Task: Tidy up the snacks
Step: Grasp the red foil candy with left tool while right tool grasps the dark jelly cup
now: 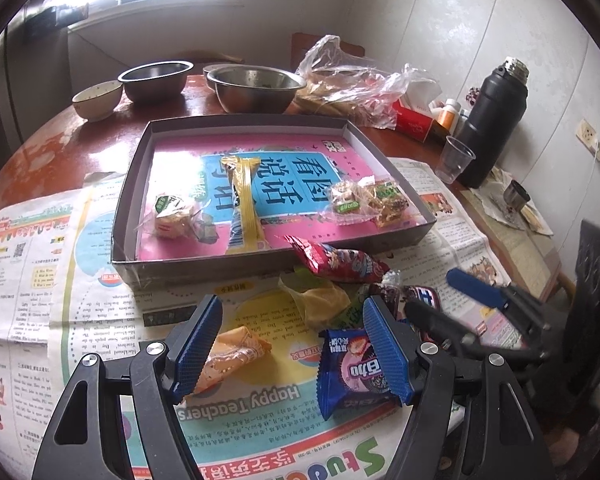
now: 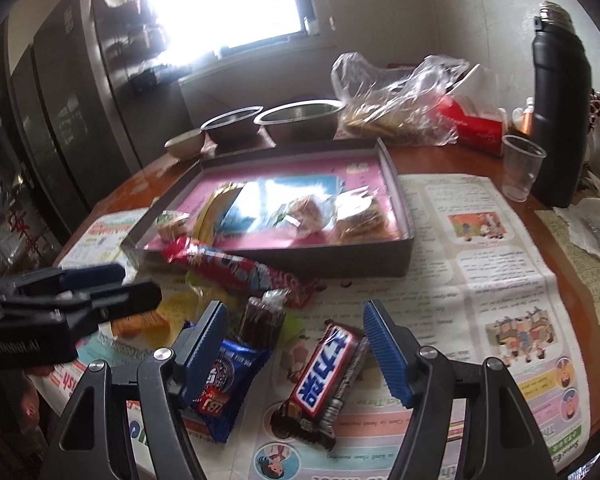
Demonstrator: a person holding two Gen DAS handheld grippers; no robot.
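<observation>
A shallow dark box [image 1: 129, 184] lined with a pink book cover holds a long yellow packet [image 1: 244, 204] and several clear-wrapped snacks [image 1: 364, 200]. In front of it on newspaper lie a red packet [image 1: 340, 264], an orange wrapper [image 1: 236, 350] and a blue biscuit packet [image 1: 350, 368]. My left gripper [image 1: 292, 348] hangs open just above these last two, which lie between its fingers. My right gripper [image 2: 296, 350] is open and low over a Snickers bar [image 2: 324, 376], which lies between its fingers untouched. A second blue packet [image 2: 228, 376] lies under its left finger.
Two steel bowls [image 1: 256, 88] and a small ceramic bowl [image 1: 98, 98] stand behind the box. A crumpled plastic bag [image 1: 352, 84], a red tissue box [image 2: 472, 124], a clear cup [image 2: 520, 168] and a tall black flask [image 2: 560, 112] stand at the right. Both grippers are close together.
</observation>
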